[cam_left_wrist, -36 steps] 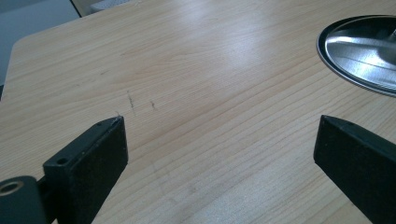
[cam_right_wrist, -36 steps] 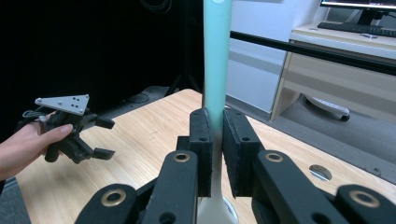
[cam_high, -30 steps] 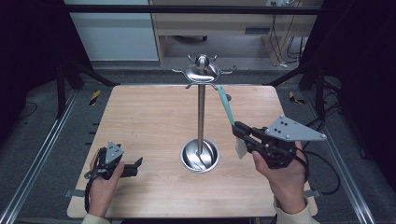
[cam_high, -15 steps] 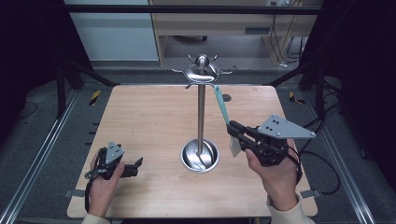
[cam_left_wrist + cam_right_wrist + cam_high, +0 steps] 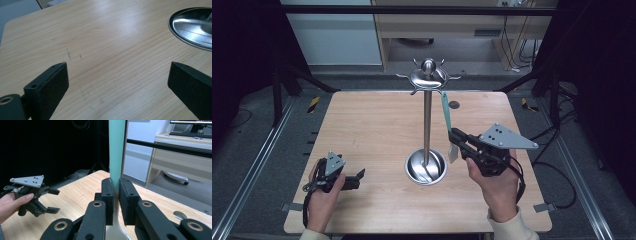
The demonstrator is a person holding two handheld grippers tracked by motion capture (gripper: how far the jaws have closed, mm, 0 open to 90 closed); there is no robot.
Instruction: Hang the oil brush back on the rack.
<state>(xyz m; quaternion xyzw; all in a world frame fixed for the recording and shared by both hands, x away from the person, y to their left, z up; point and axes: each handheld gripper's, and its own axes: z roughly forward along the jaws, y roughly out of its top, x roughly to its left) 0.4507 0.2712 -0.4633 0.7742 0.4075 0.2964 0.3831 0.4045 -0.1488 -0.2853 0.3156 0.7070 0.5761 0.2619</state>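
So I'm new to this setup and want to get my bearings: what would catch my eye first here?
The tall metal stand at mid-table, with hooks around its top and a shiny round base. Beside it, the right gripper is shut on a mint-green utensil, holding it upright near the pole. At the table's near left, the left gripper rests low with its jaws open.

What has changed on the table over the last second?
The right gripper, shut on the teal-handled utensil, has shifted left toward the metal stand, bringing the utensil's top nearer the stand's hooked crown. The grip looks unchanged. The left gripper stayed where it was, fingers open over the wooden table; the stand has not moved.
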